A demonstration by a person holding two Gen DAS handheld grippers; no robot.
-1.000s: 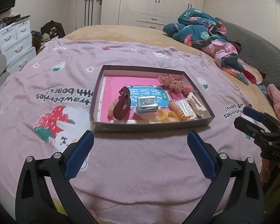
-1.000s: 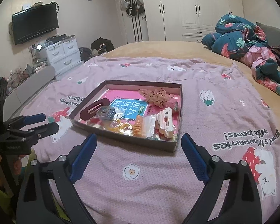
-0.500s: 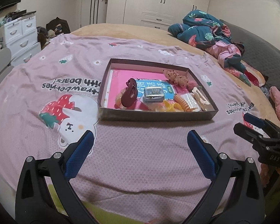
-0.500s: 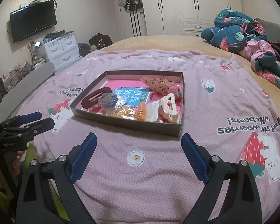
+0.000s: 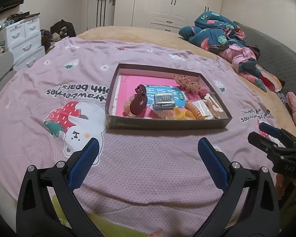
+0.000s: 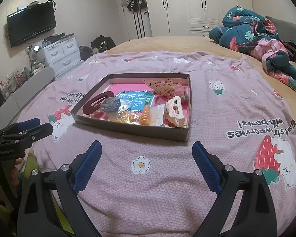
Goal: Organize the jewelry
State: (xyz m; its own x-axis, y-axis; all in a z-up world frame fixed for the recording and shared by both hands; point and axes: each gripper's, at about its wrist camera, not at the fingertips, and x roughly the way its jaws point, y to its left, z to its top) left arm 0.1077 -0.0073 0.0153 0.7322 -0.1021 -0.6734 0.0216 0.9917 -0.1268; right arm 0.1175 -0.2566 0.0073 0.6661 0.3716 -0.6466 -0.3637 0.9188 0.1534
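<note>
A shallow brown tray (image 5: 167,122) (image 6: 132,130) sits on the pink bedspread. It holds a dark red hair clip (image 5: 139,100) (image 6: 97,103), a small grey box (image 5: 164,99) (image 6: 110,104), an orange spiral hair tie (image 5: 193,109) (image 6: 146,115), a cream claw clip (image 5: 212,103) (image 6: 174,108), yellow rings (image 5: 177,113) and speckled scrunchies (image 5: 187,83) (image 6: 163,86) on a pink and blue booklet. My left gripper (image 5: 148,146) is open and empty in front of the tray. My right gripper (image 6: 146,148) is open and empty, also short of the tray.
The pink strawberry-print bedspread (image 5: 49,98) covers the bed. A crumpled teal and pink quilt (image 5: 223,33) lies at the far right. White drawers (image 6: 59,55) and a wall TV (image 6: 31,26) stand at the left. Each gripper shows in the other's view at the side edge.
Both grippers have pulled back and risen a little from the tray, which now looks smaller and farther. Both stay open. Nothing in the tray has moved.
</note>
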